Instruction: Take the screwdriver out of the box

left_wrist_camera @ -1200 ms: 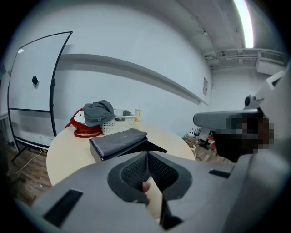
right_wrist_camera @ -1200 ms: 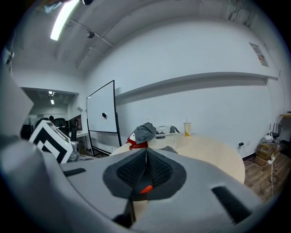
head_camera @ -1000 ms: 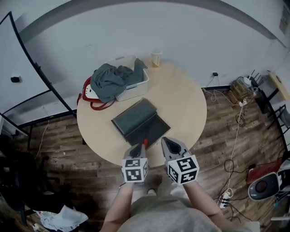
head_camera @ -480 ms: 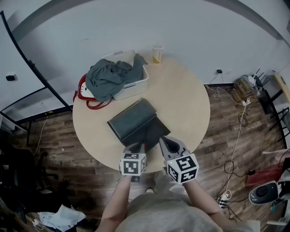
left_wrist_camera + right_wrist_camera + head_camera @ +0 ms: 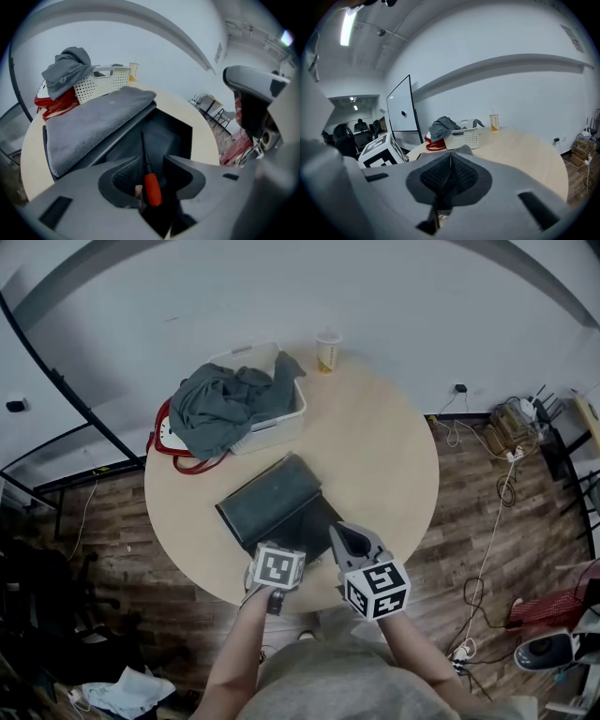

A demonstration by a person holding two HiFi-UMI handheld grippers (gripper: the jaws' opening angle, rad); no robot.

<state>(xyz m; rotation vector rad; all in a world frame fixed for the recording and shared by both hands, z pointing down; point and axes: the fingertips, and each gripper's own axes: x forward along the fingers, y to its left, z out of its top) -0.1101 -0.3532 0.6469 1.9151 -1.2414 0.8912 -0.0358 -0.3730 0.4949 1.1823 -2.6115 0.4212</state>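
The dark box [image 5: 270, 498] lies open in the middle of the round table [image 5: 384, 456], its grey lid [image 5: 89, 124] flipped back and its dark tray [image 5: 166, 136] facing me. The screwdriver [image 5: 152, 190] has a red handle and a thin dark shaft that points toward the tray. It lies between the jaws of my left gripper [image 5: 152, 163], which are opening and stand clear of it on both sides. In the head view the left gripper [image 5: 278, 568] points steeply down at the table's near edge and hides the screwdriver. My right gripper [image 5: 350, 540] [image 5: 450, 161] hovers beside it, shut and empty.
A white basket [image 5: 281, 418] heaped with grey clothing [image 5: 220, 399] stands at the table's far left, on a red bag [image 5: 169, 442]. A paper cup [image 5: 327, 351] stands at the far edge. A whiteboard frame [image 5: 66, 362] stands left of the table. Cables lie on the floor at the right.
My left gripper has sunk toward the table's near edge and tipped downward; the red handle seen at its jaws a second ago is now hidden under its cube. The right gripper drifted slightly.
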